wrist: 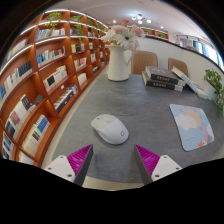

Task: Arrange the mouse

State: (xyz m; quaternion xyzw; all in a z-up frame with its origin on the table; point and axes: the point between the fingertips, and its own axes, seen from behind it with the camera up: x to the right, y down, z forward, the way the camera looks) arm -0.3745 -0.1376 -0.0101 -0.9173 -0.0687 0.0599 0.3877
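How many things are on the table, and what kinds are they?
Mouse: 1
Mouse pad: 1
Vase of flowers: 1
Stack of books: 1
Total: 4
The gripper is open, its fingers just short of the mouse.

The claw point(113, 160) hovers level, its pink-padded fingers point(77, 158) spread wide apart.

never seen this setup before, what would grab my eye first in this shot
The white mouse lies on the grey table just ahead of the open tongs, with a patterned mouse pad off to its right. Beyond it stands a white vase of flowers, with stacked books beside it. A long wooden bookshelf full of books runs along the table's left side.
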